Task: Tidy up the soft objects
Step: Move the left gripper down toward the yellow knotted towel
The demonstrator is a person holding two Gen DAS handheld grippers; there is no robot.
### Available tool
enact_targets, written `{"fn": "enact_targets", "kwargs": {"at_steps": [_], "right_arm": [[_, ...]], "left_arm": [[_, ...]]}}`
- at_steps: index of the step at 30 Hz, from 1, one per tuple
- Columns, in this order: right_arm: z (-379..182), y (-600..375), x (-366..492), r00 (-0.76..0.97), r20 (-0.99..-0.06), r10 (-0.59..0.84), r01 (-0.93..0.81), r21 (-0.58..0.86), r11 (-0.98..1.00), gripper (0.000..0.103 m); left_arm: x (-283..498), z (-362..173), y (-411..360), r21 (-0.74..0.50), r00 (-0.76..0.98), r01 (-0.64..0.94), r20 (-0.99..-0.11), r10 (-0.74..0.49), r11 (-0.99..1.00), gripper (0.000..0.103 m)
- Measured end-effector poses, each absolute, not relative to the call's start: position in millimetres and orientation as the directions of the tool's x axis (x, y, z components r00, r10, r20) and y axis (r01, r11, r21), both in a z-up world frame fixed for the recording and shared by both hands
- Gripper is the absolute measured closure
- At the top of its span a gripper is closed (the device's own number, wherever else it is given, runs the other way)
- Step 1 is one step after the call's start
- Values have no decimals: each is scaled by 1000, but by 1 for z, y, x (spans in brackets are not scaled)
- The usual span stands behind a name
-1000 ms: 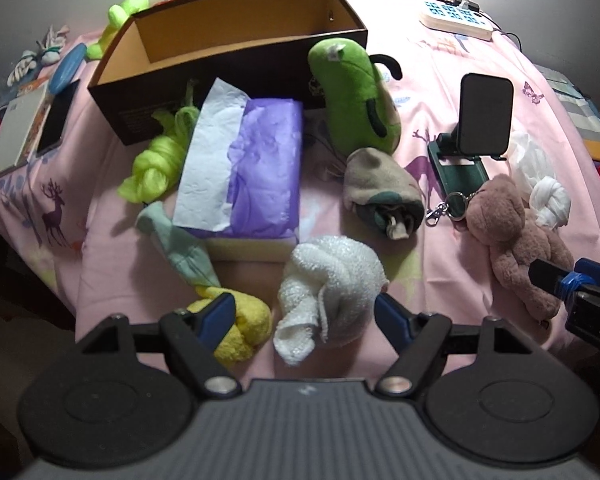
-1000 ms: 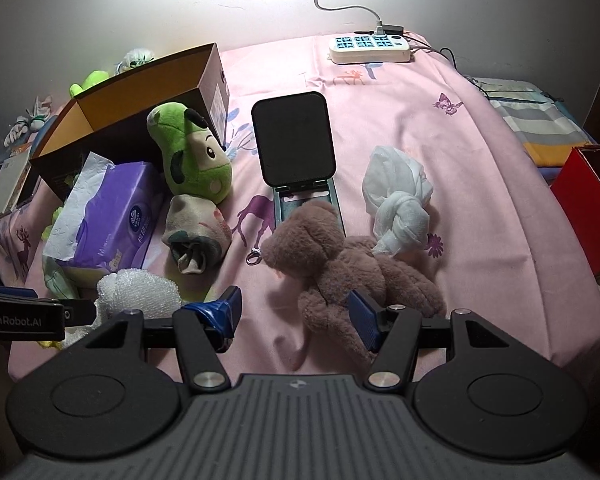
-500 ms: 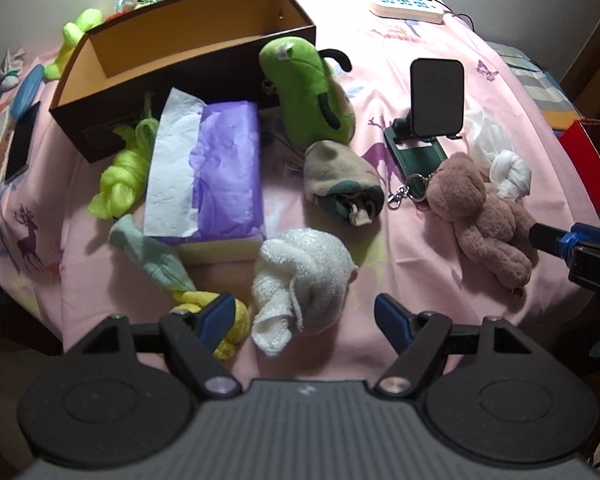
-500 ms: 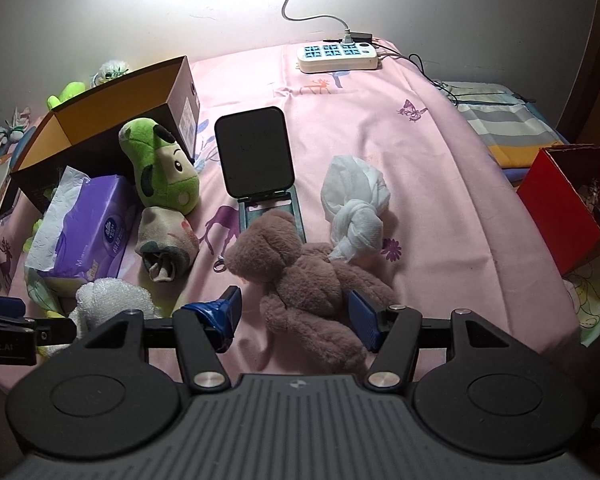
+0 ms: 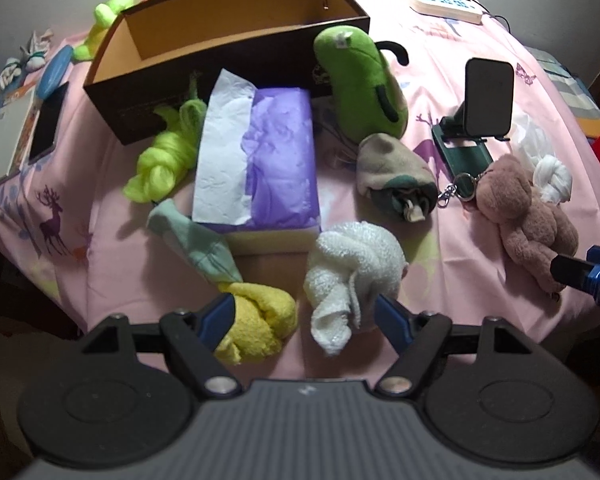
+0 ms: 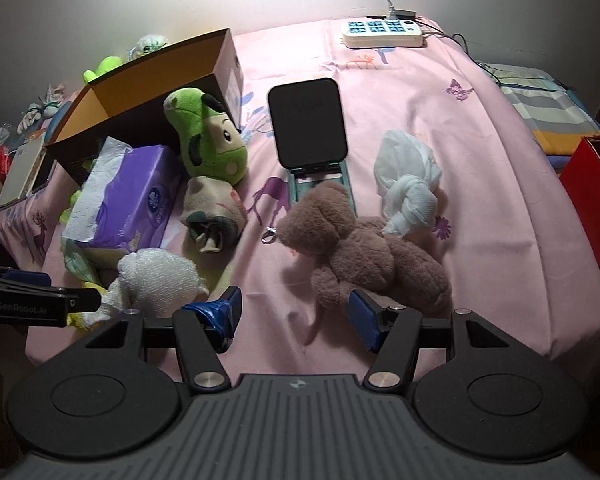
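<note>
A white knotted towel is seen lying on the pink sheet, near the front edge. It is framed by the left gripper, whose jaws are spread wide, and nothing is pinched. Just beside the towel a yellow cloth is found, and one blue fingertip is seen in front of it. A pale green cloth is laid behind that.

A brown teddy is sprawled on the sheet in front of the right gripper. Those jaws are spread too, and nothing is held.

Behind the towel a purple tissue pack is set, with a bright green yarn bundle to its left. A rolled beige cloth and a green plush toy are placed to the right of the pack. Farther back an open brown box is stood. A dark phone stand and a knotted white bag are seen near the teddy.
</note>
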State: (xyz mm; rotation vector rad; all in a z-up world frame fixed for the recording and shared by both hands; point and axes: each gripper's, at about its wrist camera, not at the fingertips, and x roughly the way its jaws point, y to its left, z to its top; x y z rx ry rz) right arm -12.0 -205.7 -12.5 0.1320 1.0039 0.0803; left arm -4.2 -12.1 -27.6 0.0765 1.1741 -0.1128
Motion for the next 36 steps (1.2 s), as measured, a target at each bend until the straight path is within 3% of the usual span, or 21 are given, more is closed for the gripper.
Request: {"fn": "enact_targets", "kwargs": {"at_steps": [19, 36], "right_arm": [[-5, -161, 22, 547, -792, 272, -214, 182, 960, 59], [-10, -193, 34, 547, -781, 303, -208, 224, 952, 59]], "left_arm": [[2, -17, 18, 45, 446, -50, -893, 63, 998, 26], [17, -22, -12, 70, 452, -45, -888, 83, 997, 26]]}}
